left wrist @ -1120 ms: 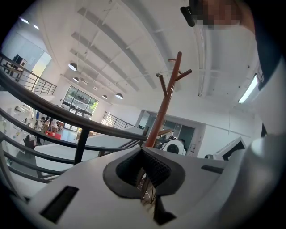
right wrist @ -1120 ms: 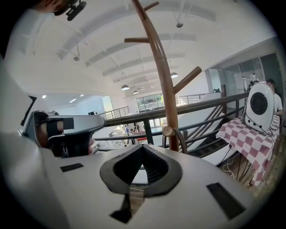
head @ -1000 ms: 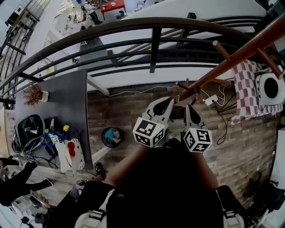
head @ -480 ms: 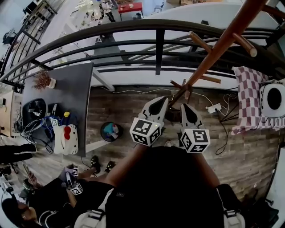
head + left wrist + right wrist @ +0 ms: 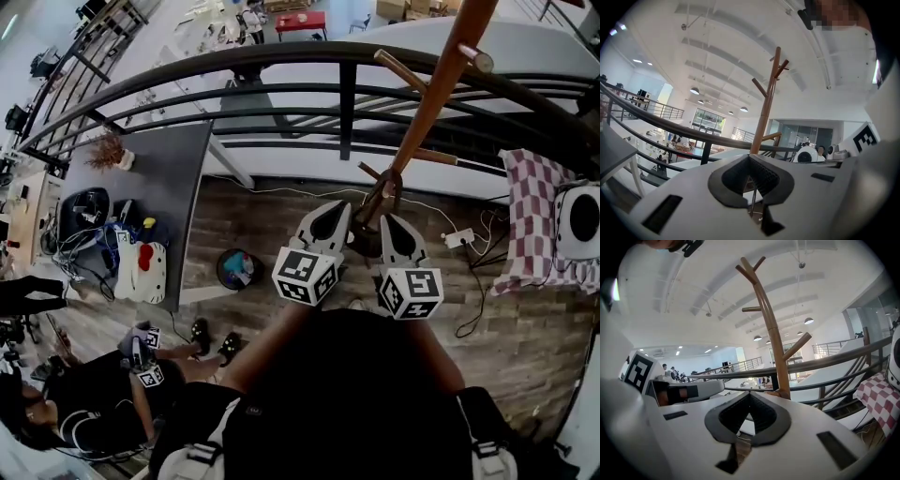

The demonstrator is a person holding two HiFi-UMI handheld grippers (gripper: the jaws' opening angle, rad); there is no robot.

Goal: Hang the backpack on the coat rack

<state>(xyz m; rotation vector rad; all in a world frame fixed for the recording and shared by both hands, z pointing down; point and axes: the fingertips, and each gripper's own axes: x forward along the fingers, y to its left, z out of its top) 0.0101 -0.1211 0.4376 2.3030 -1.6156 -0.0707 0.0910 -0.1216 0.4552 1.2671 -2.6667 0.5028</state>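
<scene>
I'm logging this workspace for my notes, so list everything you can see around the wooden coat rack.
Brown wooden coat rack: one, beside the railing, ahead of both grippers.
Black metal railing: one, across the top.
Grey table: one, left.
White-and-red cat-shaped item: one, on the table.
Round dark bin: one, floor beside the table.
Red-and-white checked cloth: one, right.
Seated person: one, black clothes, lower left.
Left gripper, right gripper: white, fingers together, nothing between them.

Your left claw (image 5: 337,208) and right claw (image 5: 392,221) are white, their cubes patterned in black-and-white squares. The coat rack (image 5: 427,103) is brown, the cloth (image 5: 530,217) at right red-and-white checked, the worktop (image 5: 161,187) at left dark grey.
</scene>
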